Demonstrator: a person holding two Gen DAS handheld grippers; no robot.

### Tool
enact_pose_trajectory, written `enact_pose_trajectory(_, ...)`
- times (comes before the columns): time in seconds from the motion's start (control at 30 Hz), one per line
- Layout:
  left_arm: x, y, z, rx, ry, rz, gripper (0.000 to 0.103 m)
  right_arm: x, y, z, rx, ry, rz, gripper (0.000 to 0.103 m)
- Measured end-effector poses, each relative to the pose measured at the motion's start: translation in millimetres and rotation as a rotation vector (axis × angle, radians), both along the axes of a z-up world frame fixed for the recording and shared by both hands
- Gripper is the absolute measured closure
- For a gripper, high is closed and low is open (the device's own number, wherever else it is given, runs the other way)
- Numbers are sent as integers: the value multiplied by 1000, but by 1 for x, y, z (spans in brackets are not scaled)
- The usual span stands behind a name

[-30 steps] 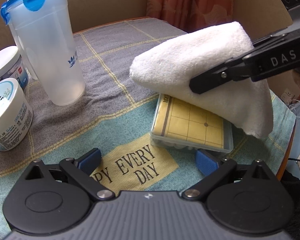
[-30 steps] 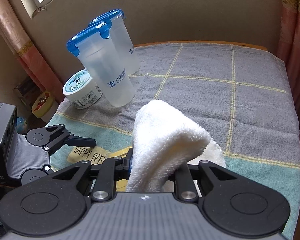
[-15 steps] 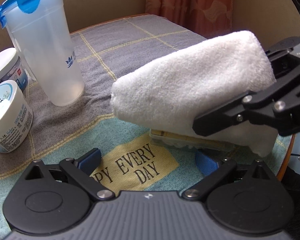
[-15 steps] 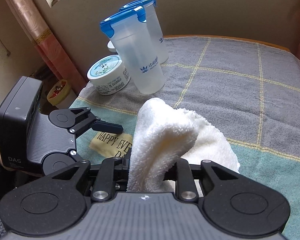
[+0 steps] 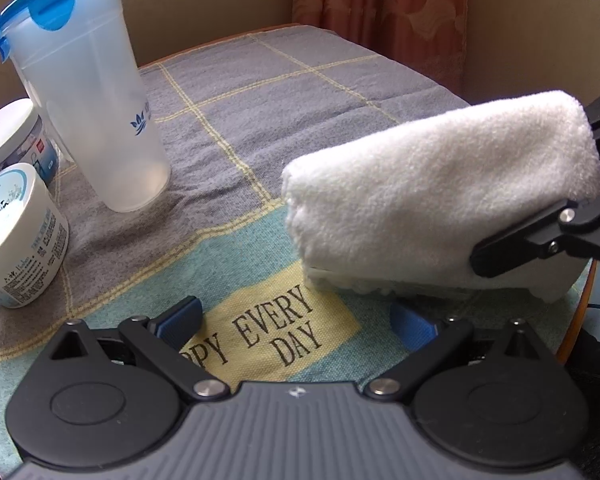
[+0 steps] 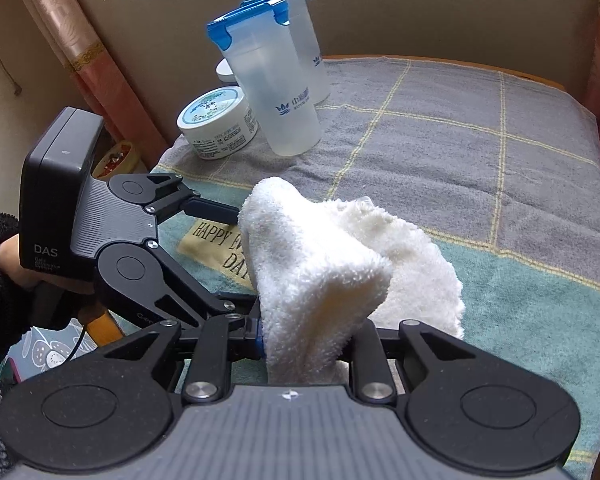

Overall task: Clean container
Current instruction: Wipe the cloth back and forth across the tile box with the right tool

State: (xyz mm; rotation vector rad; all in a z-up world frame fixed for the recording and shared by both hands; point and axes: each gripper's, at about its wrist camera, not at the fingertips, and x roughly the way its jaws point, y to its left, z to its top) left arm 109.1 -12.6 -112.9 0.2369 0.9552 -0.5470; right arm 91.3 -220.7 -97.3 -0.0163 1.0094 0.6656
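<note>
On the table [image 5: 260,92], right gripper [image 6: 308,344] jaws pinch the cloth [image 5: 440,196]; left gripper [image 5: 296,320] jaws gape empty. Wipe the box [image 5: 352,286] flat, pressing evenly.

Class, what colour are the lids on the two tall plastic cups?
Blue lids, clearest in the right wrist view.

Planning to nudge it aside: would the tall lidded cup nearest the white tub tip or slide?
The tall cup probably tips: it is tall, narrower at its base, and looks empty, so light. The wrinkled towel-like cloth under it likely resists sliding.
</note>
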Motion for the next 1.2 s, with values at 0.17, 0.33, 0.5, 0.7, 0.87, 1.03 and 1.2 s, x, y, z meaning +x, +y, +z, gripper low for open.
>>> enact_pose_trajectory(0.17,4,-3,-1,1,1,-3,3,11,-11,1,-8,-10,-50,78)
enact_pose_trajectory(0.33,2,-2,1,-5,3,1,3,28,-7,3,-24,-36,-72,78)
enact_pose_trajectory(0.5,1,1,3,-14,7,-1,3,43,5,4,-48,-62,-67,78)
enact_pose_trajectory(0.7,-2,2,4,-15,3,-2,3,55,24,1,-44,-65,-43,75)
enact_pose_trajectory(0.87,-3,-2,2,-17,1,-5,2,45,39,0,-33,-58,-3,74)
enact_pose_trajectory(1.03,-5,-2,3,-13,-1,-6,2,26,43,-1,-44,-66,42,73)
enact_pose_trajectory(1.2,-8,-3,3,-4,-4,-7,2,21,37,-3,-19,-61,47,59)
